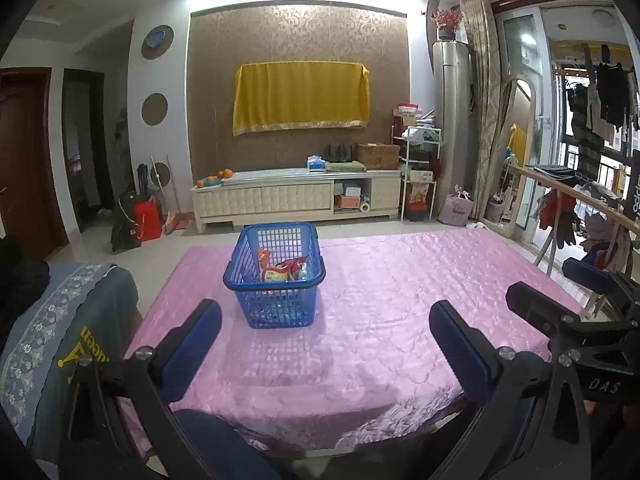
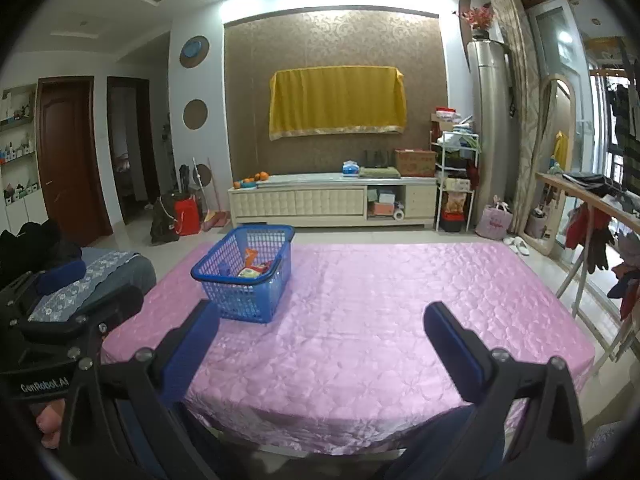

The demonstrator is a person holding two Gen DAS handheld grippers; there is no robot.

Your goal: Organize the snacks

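Observation:
A blue plastic basket point(image 1: 276, 280) stands on the pink tablecloth point(image 1: 380, 300), with several snack packets point(image 1: 280, 268) in orange, red and yellow inside. My left gripper point(image 1: 326, 320) hangs open near the table's front edge, just short of the basket, nothing between its blue pads. In the right wrist view the basket point(image 2: 248, 276) sits to the left, snack packets point(image 2: 254, 266) showing over its rim. My right gripper point(image 2: 320, 320) is open and empty above the pink tablecloth point(image 2: 380, 312). Each gripper shows in the other's view: the right gripper's fingers point(image 1: 536, 308) and the left gripper's fingers point(image 2: 80, 312).
A grey patterned seat cover point(image 1: 60, 320) lies left of the table. Beyond the table stand a white TV cabinet point(image 1: 296, 196), a shelf rack point(image 1: 418, 172), a leaning mirror point(image 1: 508, 156) and a drying rack with clothes point(image 1: 580, 208) on the right.

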